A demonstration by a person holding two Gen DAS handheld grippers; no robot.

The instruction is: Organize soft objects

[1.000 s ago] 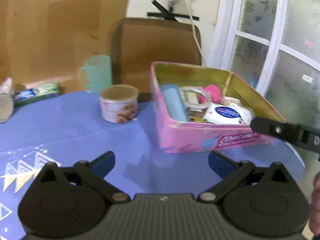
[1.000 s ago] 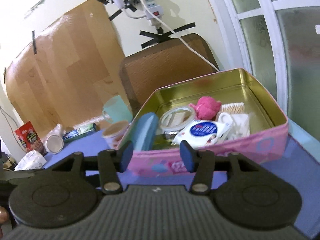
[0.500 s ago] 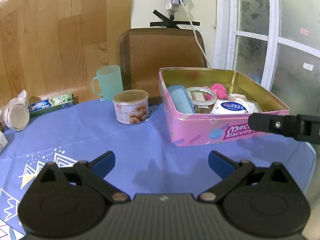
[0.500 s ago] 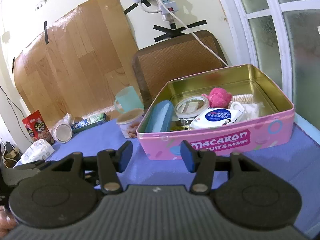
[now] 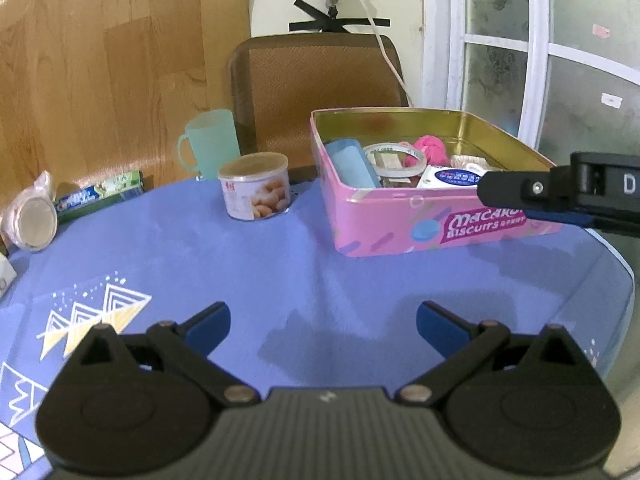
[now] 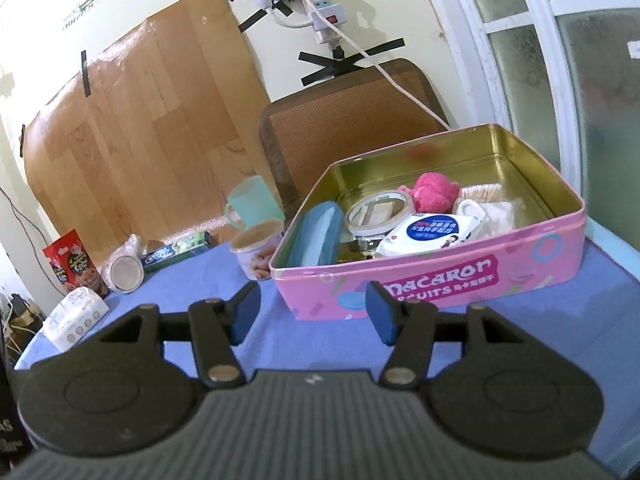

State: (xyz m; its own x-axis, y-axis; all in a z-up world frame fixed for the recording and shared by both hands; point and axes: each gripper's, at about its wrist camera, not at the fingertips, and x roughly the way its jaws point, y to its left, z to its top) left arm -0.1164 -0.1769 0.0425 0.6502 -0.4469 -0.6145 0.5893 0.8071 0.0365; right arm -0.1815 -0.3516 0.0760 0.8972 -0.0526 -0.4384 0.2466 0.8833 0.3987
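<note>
Blue tablecloth (image 5: 248,264); biscuit tin (image 6: 436,276) lengthwise left-right

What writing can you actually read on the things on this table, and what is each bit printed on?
"Macaron BISCUITS": front wall of the pink tin, followed by small characters too small to read.
"D": side of the right gripper as the left wrist view shows it.
White wipes pack in the tin: blue label, print too small.
Toothpaste box, red snack box, round snack tub, tissue pack: printed, but unreadable.
</note>
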